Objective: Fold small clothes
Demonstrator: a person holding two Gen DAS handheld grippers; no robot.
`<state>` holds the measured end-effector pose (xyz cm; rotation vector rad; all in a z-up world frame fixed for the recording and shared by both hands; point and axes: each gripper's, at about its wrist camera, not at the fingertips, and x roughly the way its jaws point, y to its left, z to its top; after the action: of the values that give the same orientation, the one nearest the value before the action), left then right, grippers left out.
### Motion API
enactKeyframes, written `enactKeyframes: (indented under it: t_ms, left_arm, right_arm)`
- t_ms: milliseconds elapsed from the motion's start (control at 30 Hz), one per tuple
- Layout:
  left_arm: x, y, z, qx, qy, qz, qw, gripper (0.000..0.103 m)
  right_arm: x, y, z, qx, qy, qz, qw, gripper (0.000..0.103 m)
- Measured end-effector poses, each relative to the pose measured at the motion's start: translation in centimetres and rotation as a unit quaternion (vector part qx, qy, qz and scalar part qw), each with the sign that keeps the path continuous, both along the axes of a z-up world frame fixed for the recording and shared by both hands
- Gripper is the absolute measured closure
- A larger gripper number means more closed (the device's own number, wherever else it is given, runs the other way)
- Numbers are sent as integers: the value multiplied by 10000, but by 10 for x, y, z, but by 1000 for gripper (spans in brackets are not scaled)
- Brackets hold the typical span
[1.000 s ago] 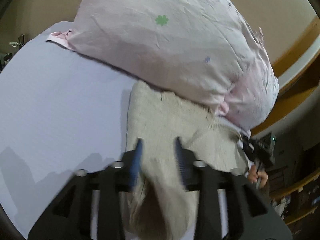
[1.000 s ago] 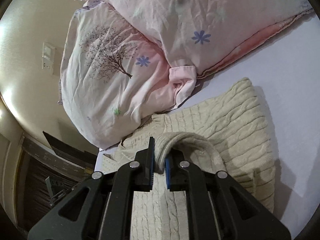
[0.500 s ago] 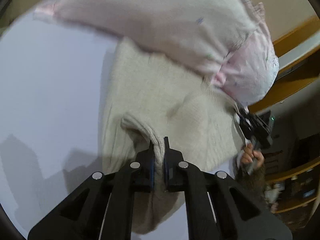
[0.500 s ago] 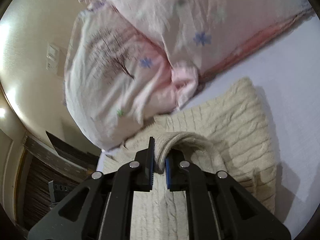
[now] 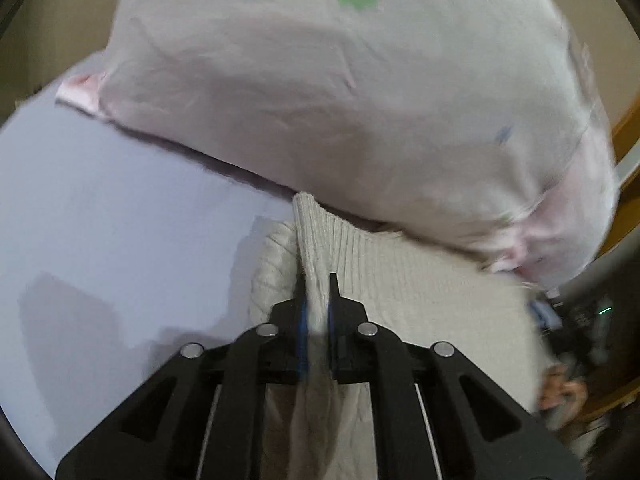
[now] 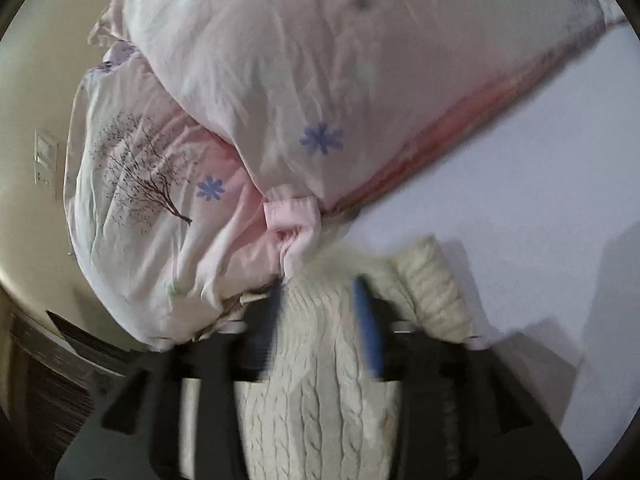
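Note:
A cream cable-knit sweater (image 5: 420,292) lies on the lilac bed sheet (image 5: 120,240), its far edge against the pink pillows. My left gripper (image 5: 316,284) is shut on a ribbed fold of the sweater and holds it up. In the right wrist view the sweater (image 6: 320,408) fills the lower middle, and my right gripper (image 6: 320,292) is open with the knit lying between its spread fingers. That view is blurred by motion.
A large pale pink pillow (image 5: 340,100) with flower prints lies just beyond the sweater. Two stacked pillows (image 6: 280,100) show in the right wrist view, with a wall switch (image 6: 44,160) at the left. The bed's wooden edge (image 5: 628,136) is at the right.
My left gripper closed on a sweater fold and carried it toward the pillow. My right gripper, shut on the sweater before, has opened and let go.

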<state>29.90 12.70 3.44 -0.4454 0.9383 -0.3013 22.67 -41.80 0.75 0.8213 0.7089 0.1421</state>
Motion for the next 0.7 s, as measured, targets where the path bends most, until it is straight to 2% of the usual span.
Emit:
enactKeyframes:
  t_ms: [33, 67, 133, 233, 367, 500, 567, 633, 667, 700]
  left_arm:
    - [-7, 7, 6, -127, -88, 54, 9999, 89]
    - [-17, 16, 15, -193, -233, 114, 9995, 66]
    - [-33, 24, 24, -90, -329, 121, 9993, 30]
    - [-37, 19, 11, 54, 31, -160, 9999, 29]
    - [-40, 15, -14, 89, 527, -303, 9981, 31]
    - [-46, 12, -15, 91, 511, -258, 9983, 33]
    - [-50, 8, -18, -82, 563, -252, 9981, 44]
    - [-53, 0, -22, -331, 627, -74, 9975, 49]
    - [-54, 0, -23, -439, 664, -17, 9968, 65]
    - [-54, 2, -29, -766, 816, 38, 9937, 79]
  right_arm:
    - [-5, -2, 7, -132, -113, -182, 9997, 13]
    - [-15, -7, 16, -310, -292, -488, 9979, 7]
    - [-30, -13, 28, -431, -624, -682, 9948, 6]
    - [-35, -14, 30, -415, -763, -590, 9945, 6]
    - [-29, -4, 23, -402, -647, -303, 9966, 6]
    - [-29, 6, 22, -431, -653, -167, 9968, 6]
    - [-29, 9, 22, -371, -650, -101, 9971, 6]
    - [-29, 8, 19, -287, -639, -20, 9975, 6]
    - [-29, 8, 19, -258, -639, 2, 9976, 6]
    - [-29, 8, 20, -225, -645, 25, 9977, 6]
